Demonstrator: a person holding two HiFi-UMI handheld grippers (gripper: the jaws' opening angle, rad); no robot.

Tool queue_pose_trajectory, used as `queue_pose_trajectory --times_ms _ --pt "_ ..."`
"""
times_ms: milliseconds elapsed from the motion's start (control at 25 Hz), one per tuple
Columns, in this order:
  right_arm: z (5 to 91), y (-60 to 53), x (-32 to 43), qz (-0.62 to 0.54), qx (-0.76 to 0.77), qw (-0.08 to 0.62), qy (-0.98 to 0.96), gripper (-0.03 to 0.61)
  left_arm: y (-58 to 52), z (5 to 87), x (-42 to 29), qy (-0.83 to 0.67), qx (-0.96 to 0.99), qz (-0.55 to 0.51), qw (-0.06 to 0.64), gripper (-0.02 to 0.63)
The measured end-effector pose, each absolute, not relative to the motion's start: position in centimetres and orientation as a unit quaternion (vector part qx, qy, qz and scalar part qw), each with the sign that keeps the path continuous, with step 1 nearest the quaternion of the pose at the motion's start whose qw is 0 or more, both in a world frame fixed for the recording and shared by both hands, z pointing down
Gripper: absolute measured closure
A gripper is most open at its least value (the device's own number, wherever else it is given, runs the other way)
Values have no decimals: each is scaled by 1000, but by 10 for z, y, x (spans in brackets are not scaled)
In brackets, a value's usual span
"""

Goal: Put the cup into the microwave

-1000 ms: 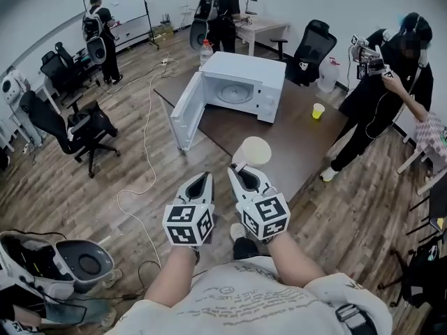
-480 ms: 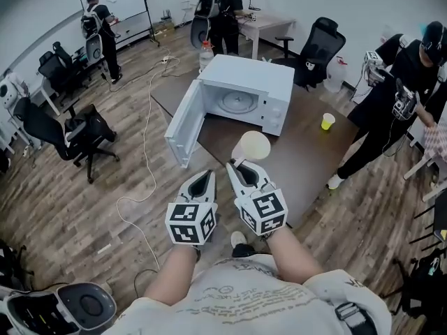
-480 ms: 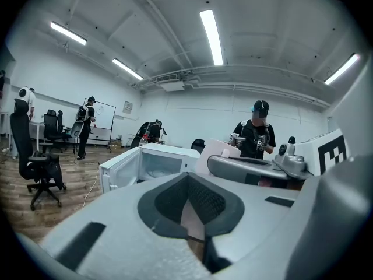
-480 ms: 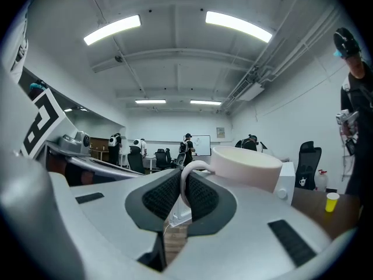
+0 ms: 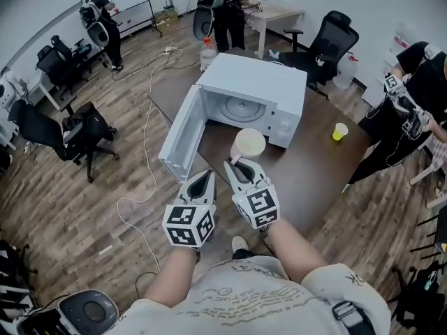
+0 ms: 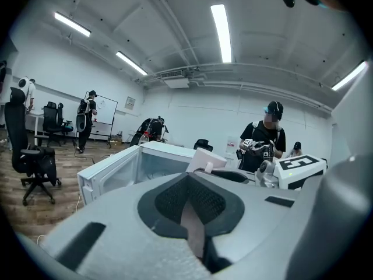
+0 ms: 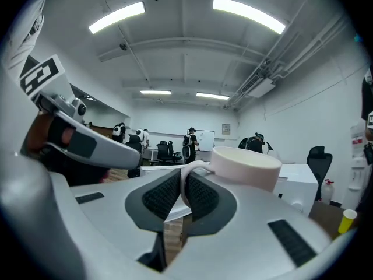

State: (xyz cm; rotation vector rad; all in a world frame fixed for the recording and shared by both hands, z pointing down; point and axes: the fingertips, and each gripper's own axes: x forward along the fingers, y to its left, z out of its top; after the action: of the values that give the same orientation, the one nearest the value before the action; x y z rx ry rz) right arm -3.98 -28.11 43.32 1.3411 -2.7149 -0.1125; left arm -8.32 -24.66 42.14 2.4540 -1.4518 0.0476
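Note:
A white microwave (image 5: pixel 251 96) stands on the brown table (image 5: pixel 307 180) with its door (image 5: pixel 178 135) swung open to the left and its cavity showing. My right gripper (image 5: pixel 234 165) is shut on the handle of a pale cup (image 5: pixel 249 144), held upright just in front of the cavity. In the right gripper view the pads pinch the thin handle and the cup (image 7: pixel 245 167) rises past my right gripper (image 7: pixel 182 194). My left gripper (image 5: pixel 202 179) hovers beside it, shut with nothing in it. The left gripper view shows my left gripper (image 6: pixel 189 191), the microwave (image 6: pixel 145 165) and the cup (image 6: pixel 207 159).
A small yellow cup (image 5: pixel 340 131) stands on the table right of the microwave. A bottle (image 5: pixel 207 51) is behind it. Office chairs (image 5: pixel 77 128) and a white cable (image 5: pixel 143 180) are on the wooden floor to the left. Other people stand around the room.
Both grippers, the right one still holding the cup, have moved toward the microwave. The microwave now appears larger and nearer, with the cup close to its opening.

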Motion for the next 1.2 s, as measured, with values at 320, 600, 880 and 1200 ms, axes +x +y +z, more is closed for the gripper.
queue_pose_trajectory --times_ms 320,600,880,1200 --pt "483 -383 -20 -23 449 59 -891 543 -312 445 -72 -517 840 35 162 600" --pt "541 -459 -19 -8 459 97 -883 543 -348 483 -83 -519 833 54 183 600" --pt "577 -527 -8 -4 479 119 -870 543 -380 509 -88 -526 825 72 195 600" --pt "602 -588 5 8 506 121 -854 543 -404 530 -94 -532 817 85 206 600"
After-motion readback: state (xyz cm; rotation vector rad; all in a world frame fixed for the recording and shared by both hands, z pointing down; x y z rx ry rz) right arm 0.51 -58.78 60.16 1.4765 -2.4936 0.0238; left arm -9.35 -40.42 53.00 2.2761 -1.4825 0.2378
